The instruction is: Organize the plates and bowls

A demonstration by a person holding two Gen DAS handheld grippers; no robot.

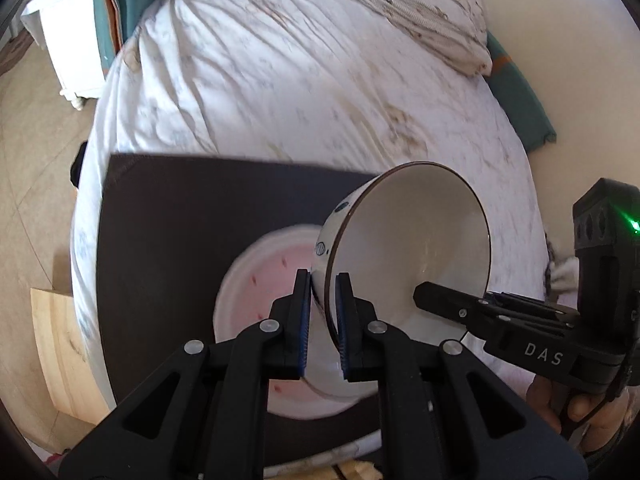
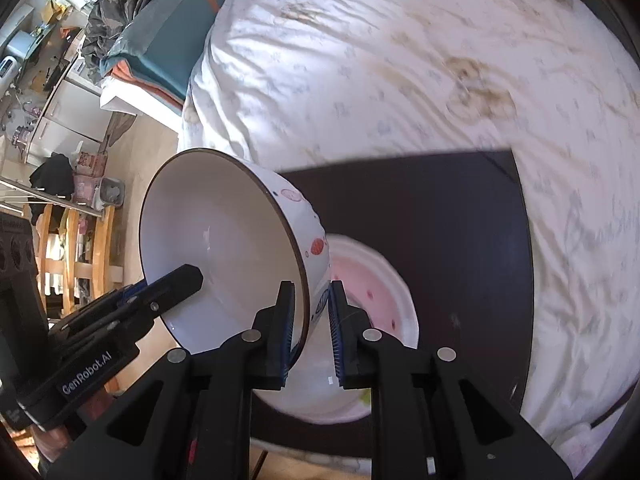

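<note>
Bowl (image 1: pixel 404 248) hangs tilted on edge between your two grippers, lifted off the plate (image 1: pixel 256 300) that lies below it. Your left gripper (image 1: pixel 323 324) has its jaws clamped on the near rim, one blue ribbed pad against the outside wall and the other inside. Your right gripper (image 2: pixel 310 328) pinches the rim at the opposite side the same way, one pad inside and one out, though the outer pad seems to sit a hair off the wall, and you cannot tell for sure whether it presses.

The bowl is glazed white, smooth and glossy inside, with a thin dark rim line and small red and blue round motifs on its outer wall. The plate is round and white with a pinkish centre and scattered red flecks; it rests on a dark matte mat (image 1: pixel 168 216) spread on a bed (image 1: pixel 304 92) covered with a wrinkled, pale printed sheet.

The plate's near part is hidden behind the bowl and the jaws, and motion blur softens its pattern. Your hand (image 1: pixel 576 404) shows only partly at the left view's lower right edge.
</note>
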